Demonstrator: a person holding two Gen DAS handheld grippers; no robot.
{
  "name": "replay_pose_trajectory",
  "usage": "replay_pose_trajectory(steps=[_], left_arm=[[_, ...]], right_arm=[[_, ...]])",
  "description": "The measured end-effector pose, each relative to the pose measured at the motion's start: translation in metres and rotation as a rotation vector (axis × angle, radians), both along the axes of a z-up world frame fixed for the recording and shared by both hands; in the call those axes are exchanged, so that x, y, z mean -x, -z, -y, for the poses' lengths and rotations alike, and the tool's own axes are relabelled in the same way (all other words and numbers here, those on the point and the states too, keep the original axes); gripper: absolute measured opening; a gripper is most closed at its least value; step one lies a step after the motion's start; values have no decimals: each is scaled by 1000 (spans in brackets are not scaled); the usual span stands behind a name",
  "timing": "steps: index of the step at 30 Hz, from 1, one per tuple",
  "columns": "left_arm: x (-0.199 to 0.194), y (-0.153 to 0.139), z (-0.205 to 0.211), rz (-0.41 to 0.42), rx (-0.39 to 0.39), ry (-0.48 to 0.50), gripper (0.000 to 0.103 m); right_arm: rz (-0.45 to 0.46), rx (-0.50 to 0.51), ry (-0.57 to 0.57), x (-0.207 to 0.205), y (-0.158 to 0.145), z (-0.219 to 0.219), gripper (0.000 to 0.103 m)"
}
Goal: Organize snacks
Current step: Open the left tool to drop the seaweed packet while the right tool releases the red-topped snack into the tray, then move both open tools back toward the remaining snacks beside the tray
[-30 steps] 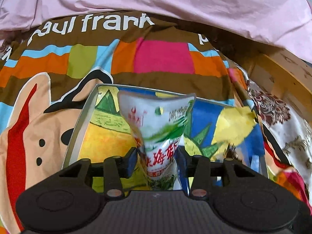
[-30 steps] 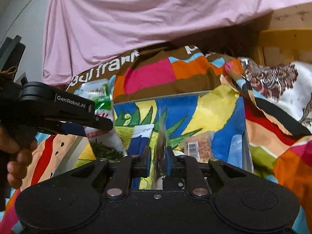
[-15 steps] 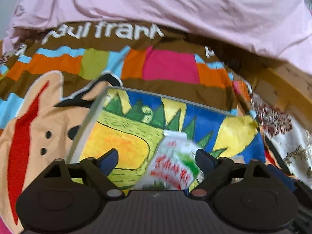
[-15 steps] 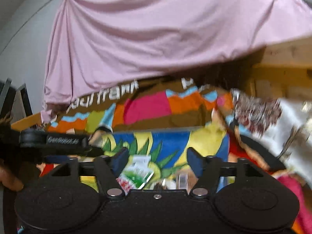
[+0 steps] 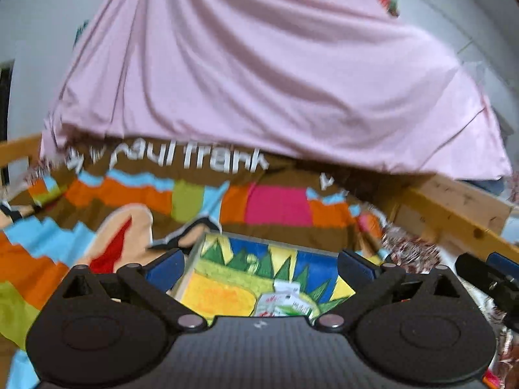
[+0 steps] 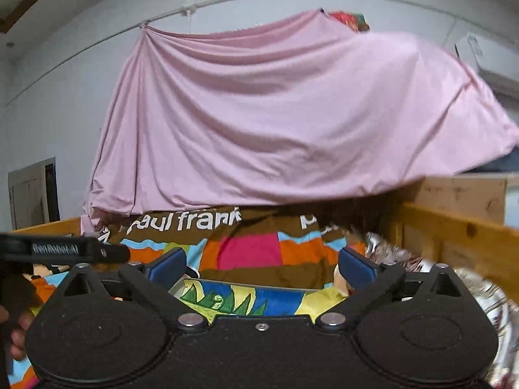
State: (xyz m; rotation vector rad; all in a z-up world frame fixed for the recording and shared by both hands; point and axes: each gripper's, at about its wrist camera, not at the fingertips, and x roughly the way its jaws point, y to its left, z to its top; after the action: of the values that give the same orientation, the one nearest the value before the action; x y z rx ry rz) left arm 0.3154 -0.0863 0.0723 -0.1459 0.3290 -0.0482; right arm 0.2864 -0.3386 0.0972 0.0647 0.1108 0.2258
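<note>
Release step judged done: left tool (image 5: 258, 267) and right tool (image 6: 261, 264) have just been opened wide, nothing between the jaws, the white-green snack packet (image 5: 285, 303) lying inside the colourful cartoon-printed box (image 5: 227, 278) on the bed; another loose snack must be found next.

Both grippers are matte black plastic. The left gripper (image 5: 259, 267) has blue pads (image 5: 163, 267) and silver round screws at the bottom of the frame. The right gripper (image 6: 261, 265) looks the same; white lettering marks the other one at left.
</note>
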Motion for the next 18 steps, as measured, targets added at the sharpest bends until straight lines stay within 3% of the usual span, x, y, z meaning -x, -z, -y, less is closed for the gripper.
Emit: replay_pose_trajectory(steps=[8,14,18], left_arm=[[66,-24,-1,83,-17,13,103],[115,-26,-7,94,-52,29,103],[139,-20,-15,72,-57,22,103]], right_arm=[[59,35,-1,70,-15,-13,102],[53,79,7,116,-9,-21,102],[2,85,16,140,8,-24,102]])
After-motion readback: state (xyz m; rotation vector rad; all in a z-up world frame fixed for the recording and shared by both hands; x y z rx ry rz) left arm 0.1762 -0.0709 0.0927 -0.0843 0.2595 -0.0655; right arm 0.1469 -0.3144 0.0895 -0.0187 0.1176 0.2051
